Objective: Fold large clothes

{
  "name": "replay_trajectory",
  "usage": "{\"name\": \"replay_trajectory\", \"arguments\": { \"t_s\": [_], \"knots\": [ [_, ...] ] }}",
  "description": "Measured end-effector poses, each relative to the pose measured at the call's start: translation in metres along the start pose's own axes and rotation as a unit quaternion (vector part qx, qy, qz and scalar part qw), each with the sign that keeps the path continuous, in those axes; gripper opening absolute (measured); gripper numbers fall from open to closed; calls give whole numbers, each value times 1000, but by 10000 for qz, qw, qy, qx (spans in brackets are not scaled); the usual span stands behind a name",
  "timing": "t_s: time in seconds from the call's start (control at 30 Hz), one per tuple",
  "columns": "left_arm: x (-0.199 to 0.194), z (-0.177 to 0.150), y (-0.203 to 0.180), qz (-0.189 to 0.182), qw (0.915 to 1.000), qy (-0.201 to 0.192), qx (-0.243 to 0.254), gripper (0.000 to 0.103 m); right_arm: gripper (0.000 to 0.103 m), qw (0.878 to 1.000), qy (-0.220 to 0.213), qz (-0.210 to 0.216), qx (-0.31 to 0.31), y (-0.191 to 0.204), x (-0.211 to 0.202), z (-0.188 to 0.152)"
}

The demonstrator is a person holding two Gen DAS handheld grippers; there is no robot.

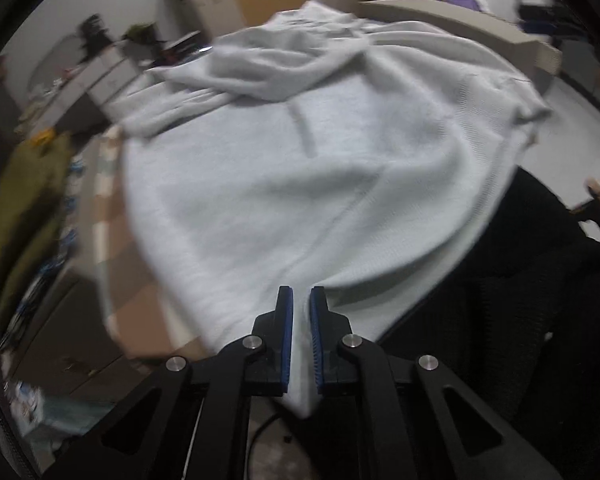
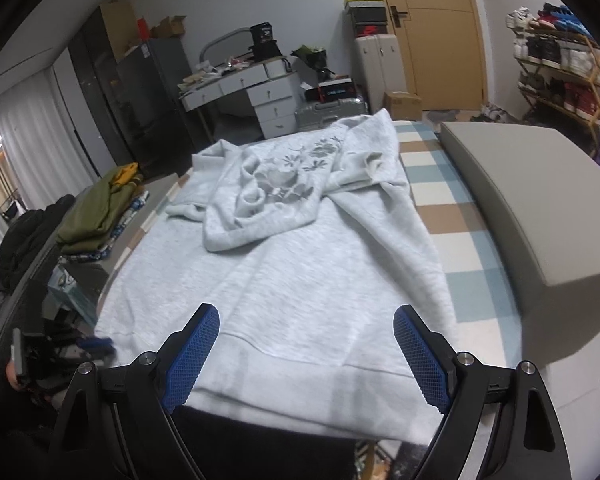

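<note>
A large light-grey sweatshirt (image 2: 300,272) with a grey flower print lies spread on the bed, its upper part and sleeves bunched at the far end. In the left wrist view the sweatshirt (image 1: 300,168) fills the middle, and my left gripper (image 1: 301,292) is shut on a corner of its near hem, with cloth pinched between the blue pads. My right gripper (image 2: 306,316) stands wide open just over the ribbed hem at the near edge. Nothing is pressed between its fingers.
The checked bed cover (image 2: 440,200) shows to the right of the sweatshirt, beside a grey padded block (image 2: 520,200). Folded olive clothes (image 2: 96,208) lie at the left edge. A black garment (image 1: 520,300) lies by the near hem. A white desk (image 2: 260,88) and a shoe rack (image 2: 556,60) stand beyond.
</note>
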State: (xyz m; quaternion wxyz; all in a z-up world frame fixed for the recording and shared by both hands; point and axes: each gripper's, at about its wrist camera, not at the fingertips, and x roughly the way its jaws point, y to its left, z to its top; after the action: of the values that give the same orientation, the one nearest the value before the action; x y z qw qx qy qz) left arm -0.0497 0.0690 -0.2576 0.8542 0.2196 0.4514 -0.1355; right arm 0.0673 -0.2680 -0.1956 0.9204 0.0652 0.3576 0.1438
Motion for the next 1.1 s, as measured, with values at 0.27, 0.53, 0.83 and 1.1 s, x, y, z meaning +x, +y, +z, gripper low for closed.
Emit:
{"name": "replay_trajectory", "arguments": {
  "t_s": [0.27, 0.53, 0.83, 1.1],
  "knots": [
    [-1, -26, 66, 306, 9886, 151, -1465, 1, 90, 9964, 415, -575, 466, -38, 17, -12],
    [-8, -26, 82, -1462, 9545, -219, -2590, 60, 90, 9893, 648, -1038, 799, -68, 24, -23],
    [21, -29, 65, -2474, 9234, -47, -2934, 65, 67, 9865, 1078, -774, 959, -78, 36, -39],
    [31, -38, 86, -2705, 8926, 58, -3607, 15, 21, 9875, 1062, -951, 666, -72, 38, -39]
  ]
}}
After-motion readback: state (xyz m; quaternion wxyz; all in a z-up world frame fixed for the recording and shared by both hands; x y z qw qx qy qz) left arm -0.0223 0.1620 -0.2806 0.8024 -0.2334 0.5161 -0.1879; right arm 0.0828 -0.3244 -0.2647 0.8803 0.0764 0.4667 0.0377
